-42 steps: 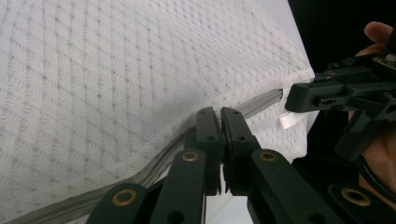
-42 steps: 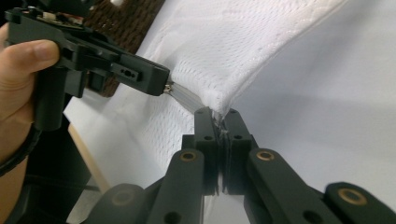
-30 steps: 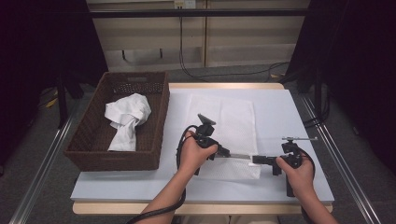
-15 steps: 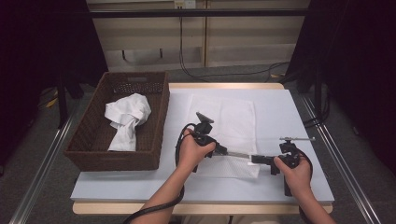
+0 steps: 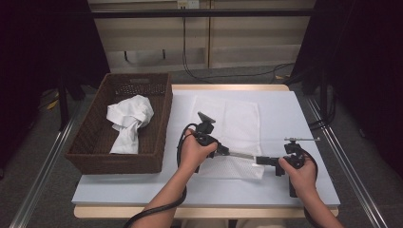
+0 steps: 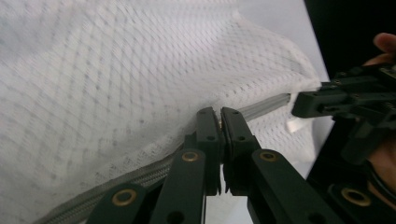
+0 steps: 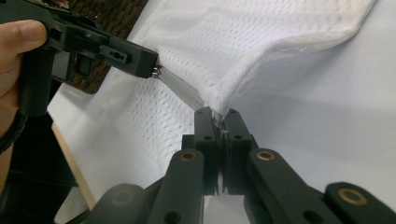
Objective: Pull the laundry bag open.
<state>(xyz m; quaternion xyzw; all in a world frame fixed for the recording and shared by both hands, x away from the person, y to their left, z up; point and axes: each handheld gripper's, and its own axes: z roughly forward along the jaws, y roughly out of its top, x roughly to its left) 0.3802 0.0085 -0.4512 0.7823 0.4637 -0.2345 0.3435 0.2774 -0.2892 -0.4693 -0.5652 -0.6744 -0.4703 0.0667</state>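
The pale surface (image 5: pixel 294 118) carries everything, and its near-left corner is cut across by the person's left forearm. At its left edge stands a brown wicker basket (image 5: pixel 90 142) with a crumpled white cloth (image 5: pixel 127 121) inside; folds hide how that cloth is built.

A white mesh bag (image 5: pixel 235 123) lies flat near the middle of the surface, just right of the basket. Its far part rests on the surface, while its near edge is lifted and pulled taut between the 2 grippers. Along that edge runs a grey zipper (image 5: pixel 240 154), seen as a thin line in the high view. The left hand (image 5: pixel 195 154) covers the bag's near-left corner, so its outline there cannot be made out.

The left gripper (image 6: pixel 220 113) is clamped on the zipper: in the left gripper view its 2 black jaws meet with no gap, and the grey tape (image 6: pixel 140 175) passes behind them. Whether they pinch the slider or only the tape is hidden by the jaws.

The right gripper (image 7: pixel 218 114) is closed on the bag's near-right corner (image 7: pixel 223 100), where the mesh bunches into a point at the jaw tips. In the right gripper view the bag's far edge runs out of frame at the top. The right hand (image 5: pixel 299 173) sits near the surface's near-right edge.
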